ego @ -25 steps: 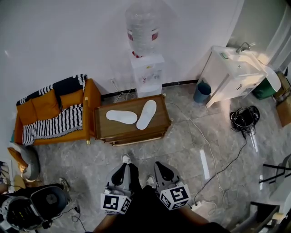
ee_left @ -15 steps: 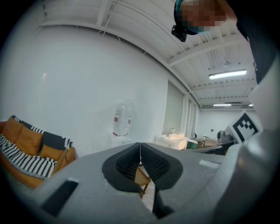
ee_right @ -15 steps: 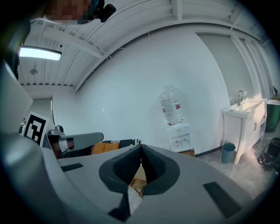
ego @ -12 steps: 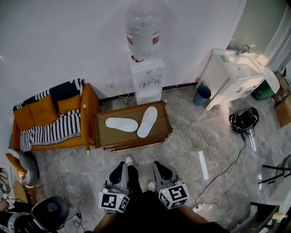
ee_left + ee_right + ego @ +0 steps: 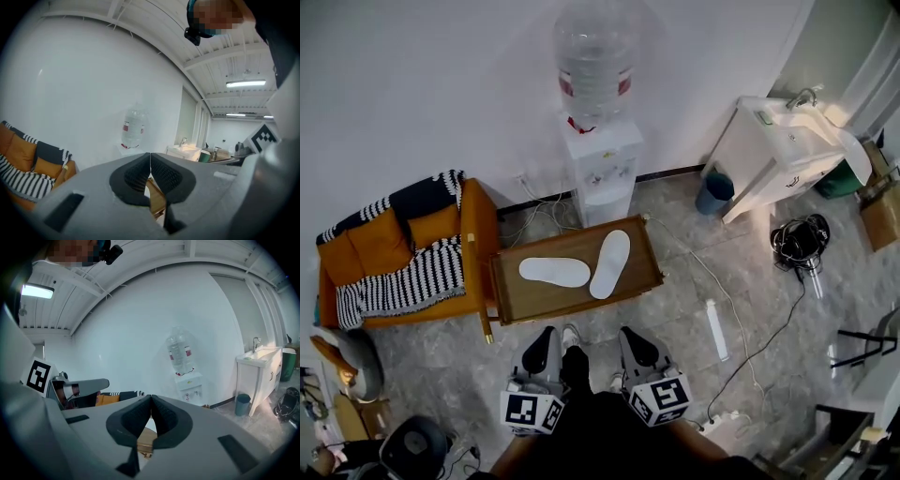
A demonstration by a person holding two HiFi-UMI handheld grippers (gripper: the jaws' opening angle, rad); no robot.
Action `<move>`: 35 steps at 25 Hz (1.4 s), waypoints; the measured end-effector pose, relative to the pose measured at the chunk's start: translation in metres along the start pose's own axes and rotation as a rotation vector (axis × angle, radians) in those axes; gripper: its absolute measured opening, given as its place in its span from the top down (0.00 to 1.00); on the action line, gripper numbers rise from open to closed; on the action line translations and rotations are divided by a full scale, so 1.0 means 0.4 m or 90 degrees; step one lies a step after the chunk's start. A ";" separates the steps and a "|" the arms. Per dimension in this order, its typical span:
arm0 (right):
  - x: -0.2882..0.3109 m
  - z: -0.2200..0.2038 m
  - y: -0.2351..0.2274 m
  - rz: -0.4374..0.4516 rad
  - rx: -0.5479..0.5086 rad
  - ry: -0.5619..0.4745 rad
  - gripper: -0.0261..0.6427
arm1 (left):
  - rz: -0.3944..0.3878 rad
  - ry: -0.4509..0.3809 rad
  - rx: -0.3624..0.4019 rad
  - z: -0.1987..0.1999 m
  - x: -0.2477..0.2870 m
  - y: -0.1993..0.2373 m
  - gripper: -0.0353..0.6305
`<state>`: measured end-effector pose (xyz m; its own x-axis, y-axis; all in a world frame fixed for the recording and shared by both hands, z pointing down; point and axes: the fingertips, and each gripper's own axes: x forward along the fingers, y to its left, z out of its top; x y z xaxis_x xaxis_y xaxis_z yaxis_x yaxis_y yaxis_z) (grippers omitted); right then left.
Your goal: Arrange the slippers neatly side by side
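Note:
Two white slippers lie on a low wooden table (image 5: 534,296). The left slipper (image 5: 554,272) lies crosswise, and the right slipper (image 5: 610,263) lies angled with its toe toward the wall. Their near ends almost meet. My left gripper (image 5: 545,349) and right gripper (image 5: 634,346) hang close to my body, well short of the table, both shut and empty. In the left gripper view the pads (image 5: 150,174) meet, with a sliver of table behind them. The right gripper view shows its pads (image 5: 151,420) closed too.
A water dispenser (image 5: 598,164) with a large bottle stands behind the table. An orange sofa (image 5: 403,253) with a striped throw sits to the left. A white sink cabinet (image 5: 778,150), a blue bin (image 5: 712,195) and floor cables (image 5: 741,309) are at the right.
The view has shifted forward a little: the table and slippers sit slightly lower and nearer. Both grippers stay shut near my body.

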<state>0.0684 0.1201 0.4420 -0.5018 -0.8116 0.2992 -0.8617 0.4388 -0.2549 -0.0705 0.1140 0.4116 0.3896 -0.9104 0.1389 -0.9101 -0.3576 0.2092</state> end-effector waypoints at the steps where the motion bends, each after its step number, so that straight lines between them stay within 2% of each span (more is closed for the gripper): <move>1: 0.021 0.007 0.000 -0.005 0.001 0.002 0.94 | -0.003 0.002 -0.002 0.004 0.015 0.018 0.92; 14: 0.259 0.071 0.053 -0.052 0.009 0.017 0.94 | -0.045 0.012 -0.025 0.058 0.141 0.244 0.92; 21: 0.354 0.096 0.061 -0.078 0.011 0.019 0.94 | -0.077 0.006 -0.026 0.082 0.191 0.320 0.92; 30: 0.444 0.120 -0.008 -0.084 0.008 0.024 0.94 | -0.074 0.010 -0.030 0.084 0.250 0.328 0.92; 35: 0.477 0.126 -0.074 -0.064 0.002 0.034 0.94 | -0.041 0.001 -0.021 0.094 0.277 0.308 0.92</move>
<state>0.0019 -0.0674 0.4602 -0.4161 -0.8297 0.3721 -0.9077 0.3547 -0.2240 -0.1449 -0.0387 0.4163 0.4471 -0.8856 0.1261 -0.8782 -0.4078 0.2499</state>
